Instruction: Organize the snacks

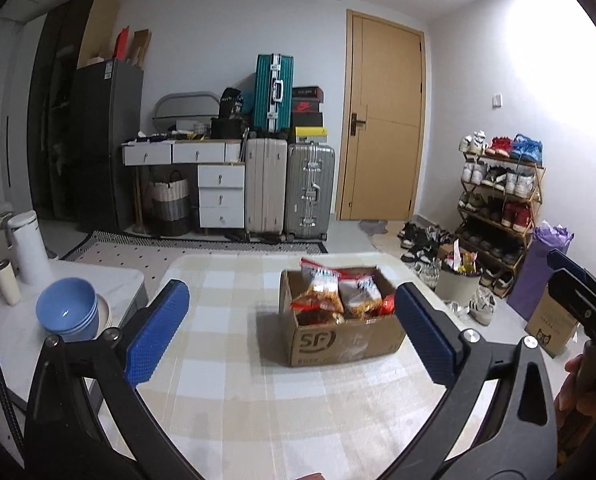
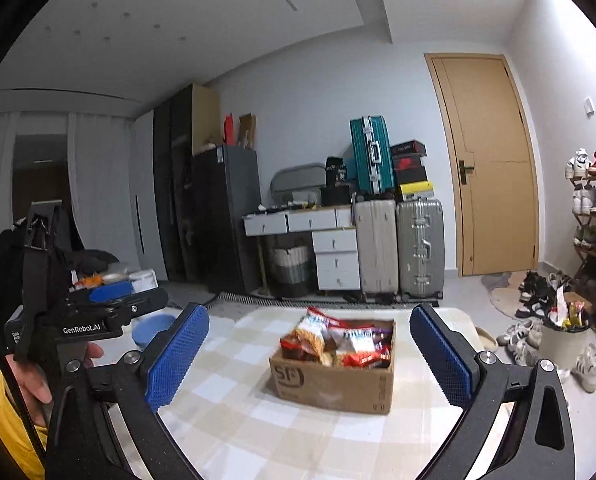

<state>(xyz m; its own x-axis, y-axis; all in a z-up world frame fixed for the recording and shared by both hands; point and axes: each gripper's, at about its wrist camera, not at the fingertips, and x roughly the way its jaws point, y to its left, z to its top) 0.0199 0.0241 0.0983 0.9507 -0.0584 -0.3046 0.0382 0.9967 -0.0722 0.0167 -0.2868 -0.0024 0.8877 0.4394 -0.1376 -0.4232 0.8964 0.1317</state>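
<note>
A cardboard box (image 1: 330, 344) marked SF stands on the checked tablecloth (image 1: 226, 384), filled with several snack bags (image 1: 338, 292) in red, orange and white. My left gripper (image 1: 294, 320) is open and empty, held above the table short of the box. My right gripper (image 2: 310, 340) is open and empty too, with the box (image 2: 334, 384) and its snack bags (image 2: 338, 340) between and beyond its blue pads. The right gripper's body shows at the right edge of the left wrist view (image 1: 578, 300); the left gripper's body shows at the left of the right wrist view (image 2: 98, 316).
Stacked blue bowls (image 1: 68, 310), a white kettle (image 1: 26, 248) and a cup (image 1: 6, 282) stand on a side table at left. Beyond the table are suitcases (image 1: 290, 192), white drawers (image 1: 218, 196), a door (image 1: 382, 120), a shoe rack (image 1: 498, 200) and a full bin (image 1: 456, 280).
</note>
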